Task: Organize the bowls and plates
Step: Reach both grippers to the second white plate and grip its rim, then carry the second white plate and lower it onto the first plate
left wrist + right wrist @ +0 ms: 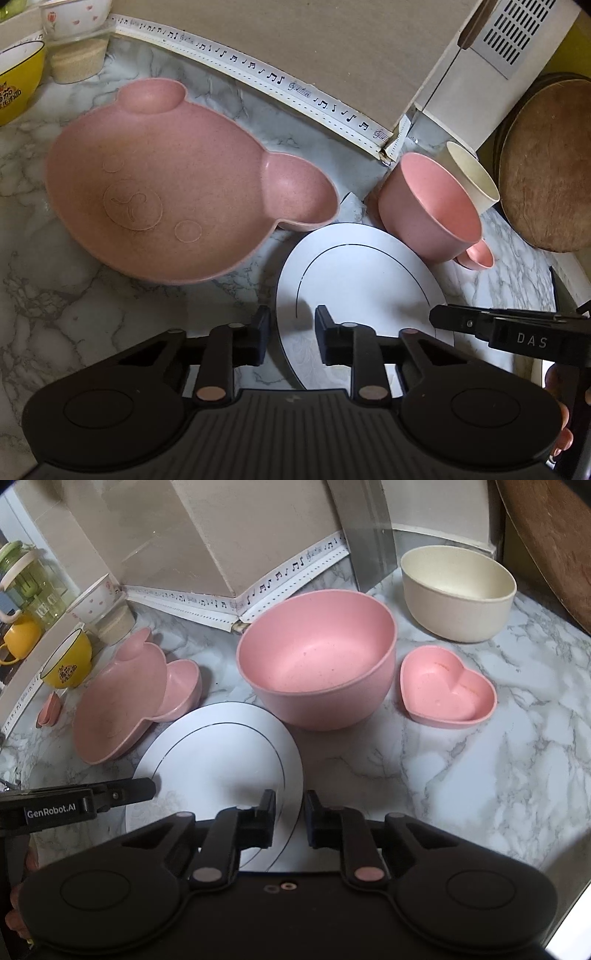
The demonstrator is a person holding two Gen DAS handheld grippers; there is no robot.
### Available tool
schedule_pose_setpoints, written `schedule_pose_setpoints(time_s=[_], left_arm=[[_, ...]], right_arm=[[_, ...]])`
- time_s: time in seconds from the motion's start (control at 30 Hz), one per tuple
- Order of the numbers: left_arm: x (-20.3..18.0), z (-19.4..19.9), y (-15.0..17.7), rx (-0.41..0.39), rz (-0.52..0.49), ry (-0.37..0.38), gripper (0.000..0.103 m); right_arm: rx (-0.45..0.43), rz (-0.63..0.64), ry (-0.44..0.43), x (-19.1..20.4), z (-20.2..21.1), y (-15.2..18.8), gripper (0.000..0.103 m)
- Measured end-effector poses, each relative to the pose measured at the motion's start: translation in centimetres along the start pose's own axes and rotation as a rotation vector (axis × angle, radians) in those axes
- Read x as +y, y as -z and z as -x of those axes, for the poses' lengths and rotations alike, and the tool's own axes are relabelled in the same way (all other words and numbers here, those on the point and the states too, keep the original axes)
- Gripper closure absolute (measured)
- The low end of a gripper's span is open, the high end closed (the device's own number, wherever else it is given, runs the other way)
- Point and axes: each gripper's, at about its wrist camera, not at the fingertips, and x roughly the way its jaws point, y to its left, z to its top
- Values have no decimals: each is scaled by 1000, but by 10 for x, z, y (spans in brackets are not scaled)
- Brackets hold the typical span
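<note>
While both grippers sit at the white plate (354, 280), note: left gripper (291, 332) straddles its rim at nine o'clock, right gripper (290, 818) its rim at three o'clock, jaws narrowed around the edge; whether the pads press, you cannot tell. Plate: thin, stiff, glazed, probably slippery and breakable; take it by opposite rims. Bear plate (155, 192) lies at ten o'clock, pink bowl (314, 657) at one. Counter (480, 775): marbled, smooth, crowded against a corner wall.

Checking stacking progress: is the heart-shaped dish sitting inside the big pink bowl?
No, the heart-shaped dish rests on the marble counter beside the big pink bowl, which is empty.
</note>
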Motion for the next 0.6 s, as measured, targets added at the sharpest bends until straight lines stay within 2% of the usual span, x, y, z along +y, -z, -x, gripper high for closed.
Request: schedule_pose_setpoints(time_s=[0.2, 0.6], left_arm=[[5, -1, -2, 7, 33, 12, 86], [-5, 2, 3, -4, 16, 10, 87]], right_arm=[[-1, -39, -14, -6, 0, 1, 92], [-9, -72, 12, -11, 13, 11, 93]])
